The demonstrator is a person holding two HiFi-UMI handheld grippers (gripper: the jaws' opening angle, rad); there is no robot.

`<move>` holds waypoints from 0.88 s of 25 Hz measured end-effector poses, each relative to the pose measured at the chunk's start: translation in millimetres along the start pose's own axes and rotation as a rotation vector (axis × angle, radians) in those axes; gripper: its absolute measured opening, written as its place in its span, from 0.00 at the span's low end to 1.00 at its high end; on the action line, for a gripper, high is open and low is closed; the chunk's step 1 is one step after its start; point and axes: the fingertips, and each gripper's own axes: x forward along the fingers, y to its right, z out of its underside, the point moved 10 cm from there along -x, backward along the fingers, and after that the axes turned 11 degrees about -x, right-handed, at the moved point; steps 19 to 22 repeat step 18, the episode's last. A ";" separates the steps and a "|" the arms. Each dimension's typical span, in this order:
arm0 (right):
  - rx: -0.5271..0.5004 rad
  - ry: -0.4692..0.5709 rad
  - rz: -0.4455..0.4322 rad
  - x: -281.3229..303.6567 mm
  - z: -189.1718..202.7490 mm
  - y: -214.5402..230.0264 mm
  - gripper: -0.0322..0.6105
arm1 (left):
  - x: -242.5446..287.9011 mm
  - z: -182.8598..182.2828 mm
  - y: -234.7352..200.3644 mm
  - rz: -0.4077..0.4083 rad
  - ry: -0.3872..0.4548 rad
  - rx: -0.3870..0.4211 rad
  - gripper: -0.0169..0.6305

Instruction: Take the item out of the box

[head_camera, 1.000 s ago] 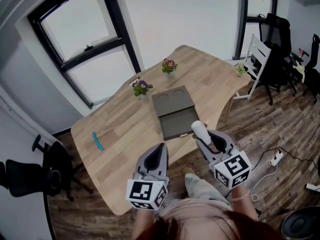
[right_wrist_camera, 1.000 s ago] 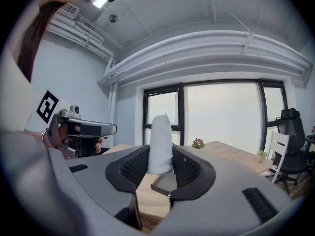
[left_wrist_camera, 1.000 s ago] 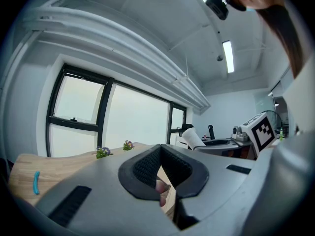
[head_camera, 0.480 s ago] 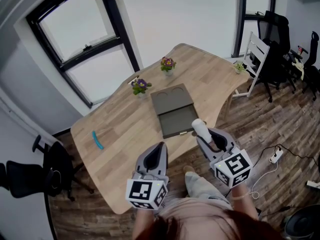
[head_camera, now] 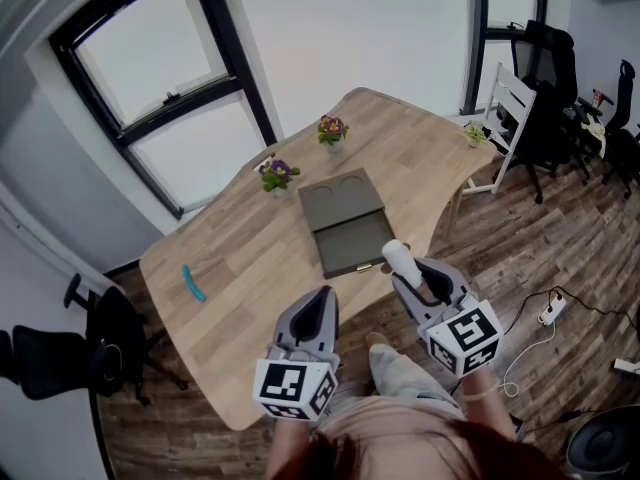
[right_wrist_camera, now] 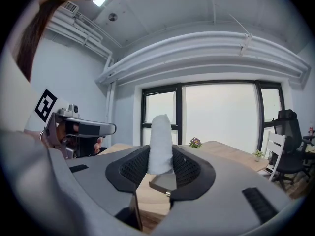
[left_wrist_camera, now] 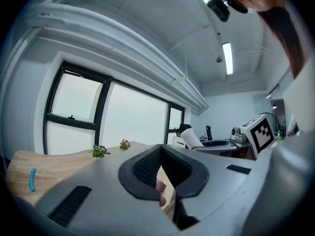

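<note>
Nothing moved, white roll [right_wrist_camera: 160,141] upright between jaws

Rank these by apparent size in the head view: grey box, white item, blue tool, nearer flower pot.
1. grey box: clearly largest.
2. white item and nearer flower pot: these look alike, and the item is held closer to the camera, so I leave them unranked.
3. blue tool: smallest.
</note>
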 end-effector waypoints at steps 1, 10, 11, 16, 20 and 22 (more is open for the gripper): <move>0.001 0.001 0.001 -0.2 0.0 0.5 0.25 | 0.6 0.3 0.7 0.003 0.000 0.001 0.02; -0.010 -0.005 0.010 -1.7 1.1 2.2 0.25 | 6.5 3.4 8.6 0.062 0.002 -0.002 0.02; -0.011 -0.005 0.012 -1.9 1.2 2.6 0.25 | 7.1 4.0 9.5 0.067 0.001 -0.002 0.02; -0.010 -0.004 0.021 -5.7 2.4 5.2 0.25 | 8.7 6.1 13.6 0.071 -0.002 -0.002 0.02; -0.009 -0.005 0.026 -7.3 3.1 5.6 0.25 | 8.2 6.7 14.2 0.072 0.000 0.000 0.02; -0.009 -0.005 0.026 -7.3 3.1 5.6 0.25 | 8.2 6.7 14.2 0.072 0.000 0.000 0.02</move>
